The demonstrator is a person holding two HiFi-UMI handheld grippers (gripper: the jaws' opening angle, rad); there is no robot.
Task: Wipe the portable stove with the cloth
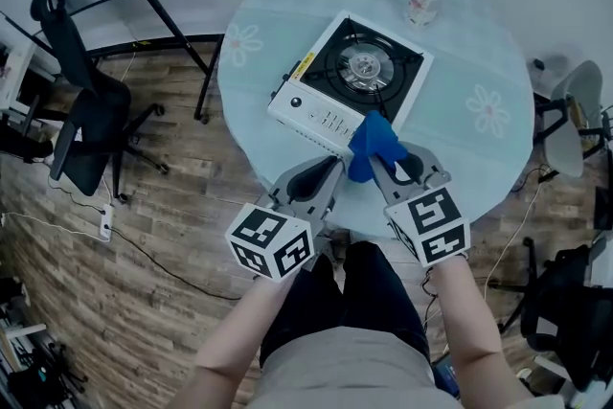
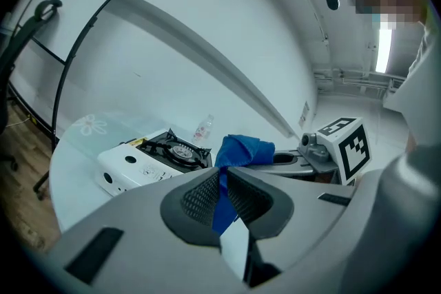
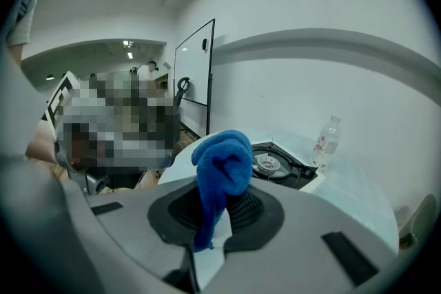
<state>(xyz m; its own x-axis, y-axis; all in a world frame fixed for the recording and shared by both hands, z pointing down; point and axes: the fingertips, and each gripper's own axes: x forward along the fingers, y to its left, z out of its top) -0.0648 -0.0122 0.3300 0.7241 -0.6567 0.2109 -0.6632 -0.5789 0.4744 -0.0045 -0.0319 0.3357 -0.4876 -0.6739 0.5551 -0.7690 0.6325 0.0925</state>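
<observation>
Near corner of the portable stove [image 1: 335,86] hidden under the cloth [image 1: 374,144] at frame centre, cloth's ends buried inside the left gripper [image 2: 224,189] and right gripper [image 3: 213,210], bottle [image 1: 424,2] label at upper right too small to read, forearms [image 1: 474,321] cut by bottom edge

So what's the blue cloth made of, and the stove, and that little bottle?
The cloth looks like soft, fuzzy fabric, maybe microfibre: it bunches in folds. The stove seems painted metal, smooth white, with a dark matte burner grate. The bottle is probably clear plastic: you see through it.
</observation>
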